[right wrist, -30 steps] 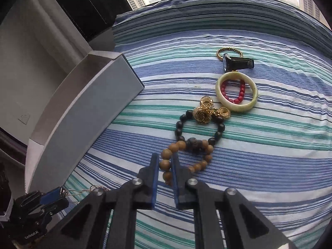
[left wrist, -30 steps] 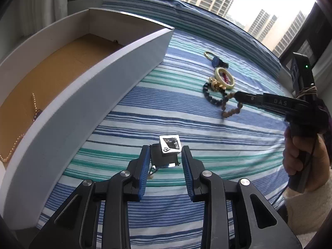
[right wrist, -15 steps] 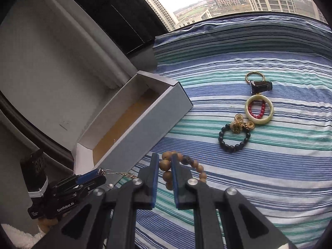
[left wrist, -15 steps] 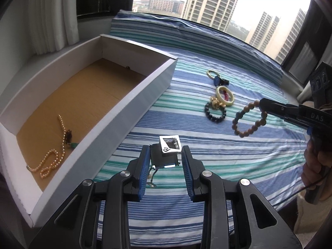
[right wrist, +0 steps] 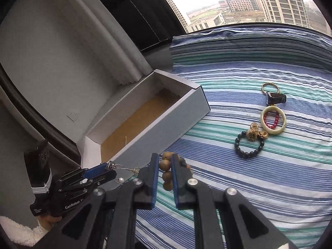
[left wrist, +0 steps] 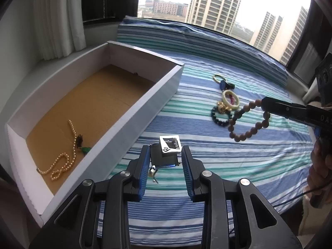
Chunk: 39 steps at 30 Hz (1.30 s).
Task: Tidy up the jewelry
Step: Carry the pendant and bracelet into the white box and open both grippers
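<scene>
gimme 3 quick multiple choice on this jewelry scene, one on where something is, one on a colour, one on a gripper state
1. Where is the pearl necklace?
A. inside the white box
B. on the striped cloth
C. in the left gripper

2. What colour are the beads lying inside the cream bangle?
A. green
B. red
C. black

3. How does the right gripper stand?
A. wide open and empty
B. out of view
C. shut on the wooden bead bracelet

Answers:
1 A, the necklace lies on the box's brown floor.
2 B, red beads show within the ring.
3 C, tan beads sit pinched between its pads, with the loop hanging above the cloth.
</scene>
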Each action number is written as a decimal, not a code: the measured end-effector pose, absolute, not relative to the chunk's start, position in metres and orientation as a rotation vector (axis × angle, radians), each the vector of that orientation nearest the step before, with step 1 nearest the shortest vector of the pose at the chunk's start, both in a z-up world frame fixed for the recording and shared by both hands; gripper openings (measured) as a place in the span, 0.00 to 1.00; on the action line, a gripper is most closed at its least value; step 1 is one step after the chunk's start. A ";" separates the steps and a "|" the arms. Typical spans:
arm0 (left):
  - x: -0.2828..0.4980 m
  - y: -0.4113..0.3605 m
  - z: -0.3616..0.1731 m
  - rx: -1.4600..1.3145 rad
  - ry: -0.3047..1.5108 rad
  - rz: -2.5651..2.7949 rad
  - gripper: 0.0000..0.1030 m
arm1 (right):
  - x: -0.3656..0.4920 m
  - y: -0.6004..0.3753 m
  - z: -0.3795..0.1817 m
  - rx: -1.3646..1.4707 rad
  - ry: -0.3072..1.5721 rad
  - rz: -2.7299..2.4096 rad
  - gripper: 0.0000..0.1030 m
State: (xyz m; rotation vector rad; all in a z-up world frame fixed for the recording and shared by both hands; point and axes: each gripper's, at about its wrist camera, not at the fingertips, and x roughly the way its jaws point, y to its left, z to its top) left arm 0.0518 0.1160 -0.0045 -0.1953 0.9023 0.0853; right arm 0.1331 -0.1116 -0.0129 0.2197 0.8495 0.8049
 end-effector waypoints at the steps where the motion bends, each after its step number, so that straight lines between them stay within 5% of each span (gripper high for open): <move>1: 0.052 0.117 -0.004 -0.193 0.901 0.088 0.29 | 0.134 -0.110 -0.012 0.217 0.848 0.807 0.12; 17: 0.054 0.129 0.001 -0.218 0.912 0.065 0.29 | 0.138 -0.087 -0.009 0.182 0.867 0.845 0.12; 28: 0.073 0.203 0.061 -0.308 0.831 0.128 0.29 | 0.164 -0.017 0.049 0.087 0.757 0.948 0.11; 39: 0.158 0.267 -0.014 -0.410 0.960 0.277 0.29 | 0.256 0.116 0.012 -0.091 0.862 0.941 0.11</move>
